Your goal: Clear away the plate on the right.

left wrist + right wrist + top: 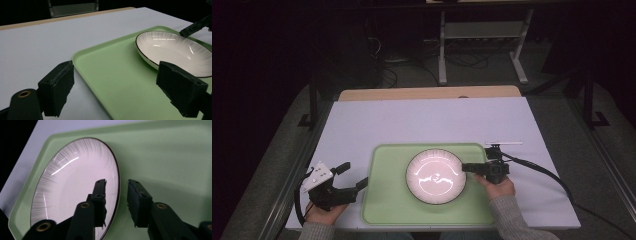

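A white ribbed plate (436, 176) with a thin dark rim sits in the middle of a pale green tray (384, 205). At the plate's right edge, my right gripper (468, 167) has one jaw over the bowl and one outside. In the right gripper view the rim of the plate (75, 182) passes through my gripper (117, 195) with a gap on both sides, so it is open. Off the tray's left side, my left gripper (353, 175) stands open and holds nothing. In the left gripper view its gripper (120, 87) frames the tray (110, 72) corner, with the plate (175, 48) beyond.
The tray lies on a white-covered table (412, 120) whose wooden far edge (427, 93) shows behind. A thin white stick (503, 143) lies on the table just past the tray's right corner. Metal stand legs (442, 60) and cables are on the floor beyond.
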